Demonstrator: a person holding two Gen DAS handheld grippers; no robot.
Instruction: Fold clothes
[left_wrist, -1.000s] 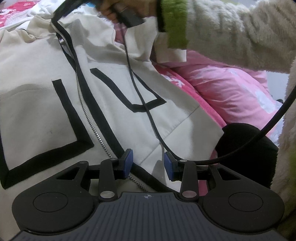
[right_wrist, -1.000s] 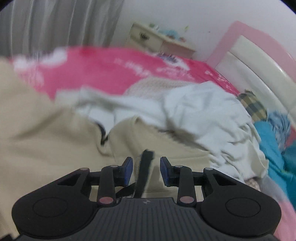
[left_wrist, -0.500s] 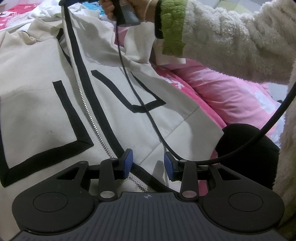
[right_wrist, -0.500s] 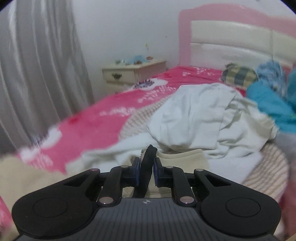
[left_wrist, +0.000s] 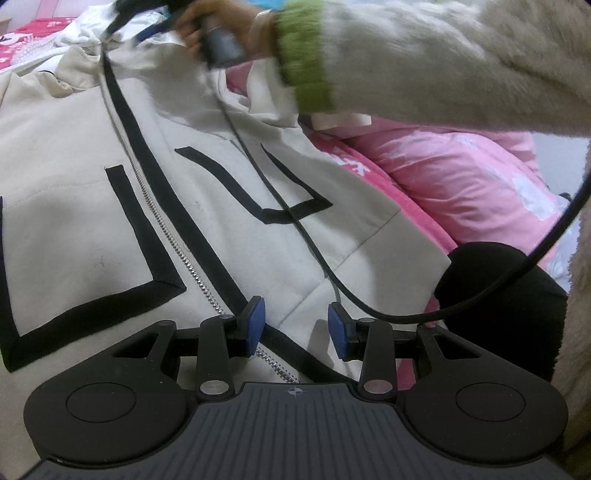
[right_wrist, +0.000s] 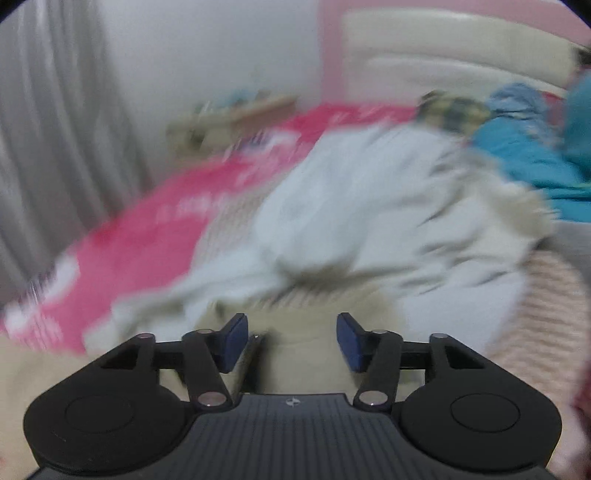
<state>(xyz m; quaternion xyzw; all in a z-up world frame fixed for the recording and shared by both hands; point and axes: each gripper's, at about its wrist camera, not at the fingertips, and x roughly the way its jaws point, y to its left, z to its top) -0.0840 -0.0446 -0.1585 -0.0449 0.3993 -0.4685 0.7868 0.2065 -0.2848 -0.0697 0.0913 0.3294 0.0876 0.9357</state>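
Note:
A cream jacket (left_wrist: 92, 229) with black trim and a zip (left_wrist: 173, 243) lies spread on the bed. My left gripper (left_wrist: 296, 325) rests low over its hem, blue pads apart, with flat cloth showing between them and nothing pinched. At the jacket's collar a person's hand (left_wrist: 218, 33) holds my right gripper (left_wrist: 147, 26), blurred by motion. In the right wrist view the right gripper (right_wrist: 291, 339) has its jaws opening. The jacket's black zip edge (right_wrist: 255, 343) hangs loose beside the left pad, not pressed. Cream cloth (right_wrist: 303, 325) lies beneath.
A black cable (left_wrist: 295, 221) trails across the jacket. To the right are a pink quilt (left_wrist: 461, 177) and a black object (left_wrist: 498, 288). Ahead of the right gripper: a white clothes heap (right_wrist: 369, 221), a teal garment (right_wrist: 517, 166), a nightstand (right_wrist: 236, 114) and the headboard (right_wrist: 443, 55).
The right gripper clamped the black zip edge half a second ago; its jaws now stand apart and the edge is free. The hand shifted at the collar. The left gripper kept still.

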